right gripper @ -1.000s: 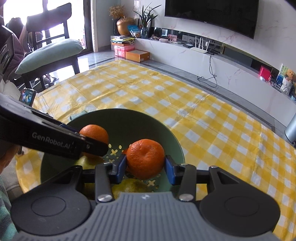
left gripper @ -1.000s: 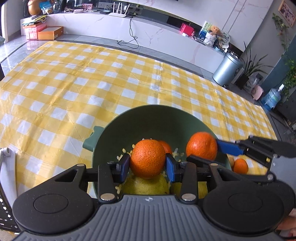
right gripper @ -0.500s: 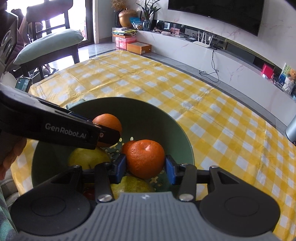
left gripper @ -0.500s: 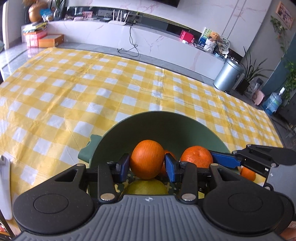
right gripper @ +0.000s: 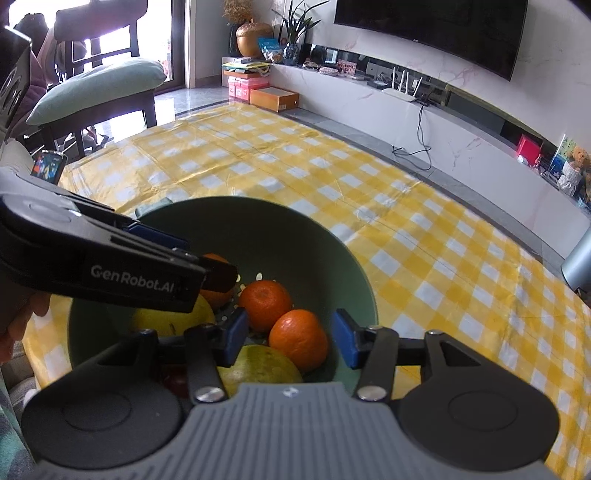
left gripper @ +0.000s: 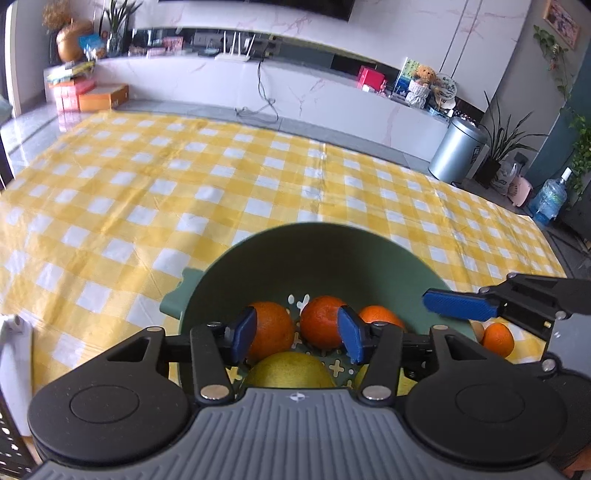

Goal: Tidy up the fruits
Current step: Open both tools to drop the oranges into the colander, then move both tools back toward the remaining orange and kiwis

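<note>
both my tools are opening over the green bowl [left gripper: 236,273]: left tool [left gripper: 297,334] and right tool [right gripper: 286,341] released, oranges [right gripper: 298,339] lying loose inside.

This is a home, in the living room. A big TV [right gripper: 428,18] hangs on a white wall. Under it runs a long white shelf [left gripper: 295,92] with a router [left gripper: 233,56], boxes [left gripper: 103,96] and a teddy [left gripper: 423,72]. Plants [left gripper: 498,136] stand in pots on the floor by a bin [left gripper: 456,153]. A chair [right gripper: 99,77] with a soft green cushion [right gripper: 99,85] sits near a bright door. The table has a yellow cloth [left gripper: 184,192] with white squares.
</note>
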The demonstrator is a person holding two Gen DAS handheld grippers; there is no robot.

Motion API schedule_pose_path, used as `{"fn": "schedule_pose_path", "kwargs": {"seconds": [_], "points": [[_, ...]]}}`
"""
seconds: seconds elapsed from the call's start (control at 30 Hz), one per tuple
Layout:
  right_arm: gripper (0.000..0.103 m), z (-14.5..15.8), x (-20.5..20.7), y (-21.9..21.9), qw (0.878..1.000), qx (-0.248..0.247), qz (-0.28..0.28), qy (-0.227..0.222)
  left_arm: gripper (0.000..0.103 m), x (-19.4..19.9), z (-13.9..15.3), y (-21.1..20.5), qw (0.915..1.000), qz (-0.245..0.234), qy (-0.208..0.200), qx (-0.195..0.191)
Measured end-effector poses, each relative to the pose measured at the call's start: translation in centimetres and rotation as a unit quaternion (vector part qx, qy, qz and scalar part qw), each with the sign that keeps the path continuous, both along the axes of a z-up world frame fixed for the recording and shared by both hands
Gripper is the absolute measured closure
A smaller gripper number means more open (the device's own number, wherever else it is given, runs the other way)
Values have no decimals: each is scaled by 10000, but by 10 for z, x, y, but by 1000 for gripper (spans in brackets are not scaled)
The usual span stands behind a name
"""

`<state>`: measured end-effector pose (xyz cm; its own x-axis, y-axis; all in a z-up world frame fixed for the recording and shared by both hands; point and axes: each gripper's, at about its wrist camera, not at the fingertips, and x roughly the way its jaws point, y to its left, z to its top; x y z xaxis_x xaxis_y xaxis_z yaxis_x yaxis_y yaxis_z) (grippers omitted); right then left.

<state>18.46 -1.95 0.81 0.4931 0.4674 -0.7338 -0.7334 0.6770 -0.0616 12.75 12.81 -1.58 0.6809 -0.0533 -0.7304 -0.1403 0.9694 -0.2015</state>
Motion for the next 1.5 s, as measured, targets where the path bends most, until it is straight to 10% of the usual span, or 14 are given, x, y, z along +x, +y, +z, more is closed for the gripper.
{"fn": "schedule_pose_path", "kwargs": {"seconds": [0.77,1.5], "points": [[37,57,-69,-112,9892,663,-1151,-620,39,-52,56,-77,9940,-770,-750,193],[36,6,-72,-203,9665,960,-2379,95,39,-54,26,-159,9794,-1913,-400,500]]}}
